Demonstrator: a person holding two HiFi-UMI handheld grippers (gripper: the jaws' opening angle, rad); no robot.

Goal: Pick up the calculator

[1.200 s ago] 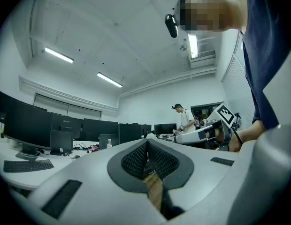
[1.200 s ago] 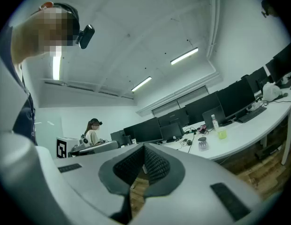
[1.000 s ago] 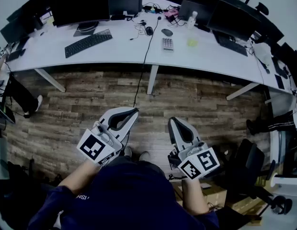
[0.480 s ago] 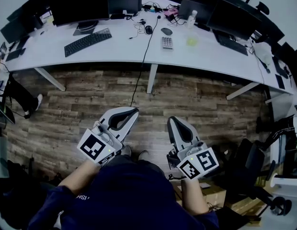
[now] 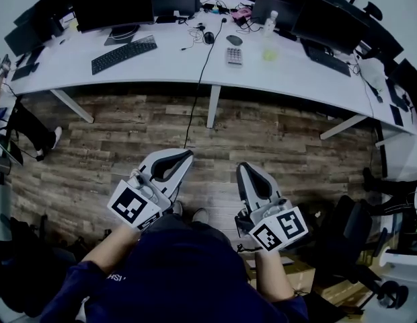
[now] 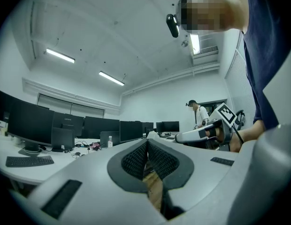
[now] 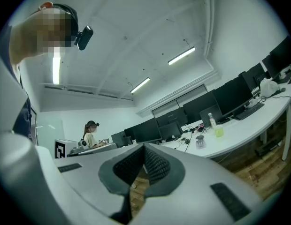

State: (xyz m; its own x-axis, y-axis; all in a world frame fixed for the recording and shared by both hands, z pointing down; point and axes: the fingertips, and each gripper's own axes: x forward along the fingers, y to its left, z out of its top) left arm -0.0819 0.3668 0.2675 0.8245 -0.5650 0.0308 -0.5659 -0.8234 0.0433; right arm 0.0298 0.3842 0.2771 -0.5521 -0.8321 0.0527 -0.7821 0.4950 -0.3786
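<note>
Head view: calculator (image 5: 235,56) out on the desk (image 5: 161,69), both my grippers closed on nothing

Wood-plank floor (image 5: 128,136) fills the middle of the picture, and I stand on it well back from the long white desk that curves across the top. A row of dark monitors (image 5: 111,5) lines the desk's far edge.

I hold my left gripper (image 5: 187,154) and my right gripper (image 5: 243,167) side by side over the floor, both aimed toward the desk and well apart from everything on it. In the left gripper view the ribbed pads (image 6: 135,160) meet at the tip with nothing between them. The right gripper view shows its pads (image 7: 156,165) pressed together the same way, holding nothing.

A black keyboard (image 5: 124,54) lies at an angle on the left part of the desk. A black cable (image 5: 210,54) crosses the desktop and drops over the near edge to the floor.

The calculator lies flat just right of that cable, near the middle of the desk. It is a small pale rectangle whose long axis runs from the desk's near edge toward the monitors, almost straight up the picture. It is too small for me to tell which end carries the display. A yellow-green cup (image 5: 270,56) stands to its right, and a dark mouse (image 5: 234,40) sits just behind it.
</note>
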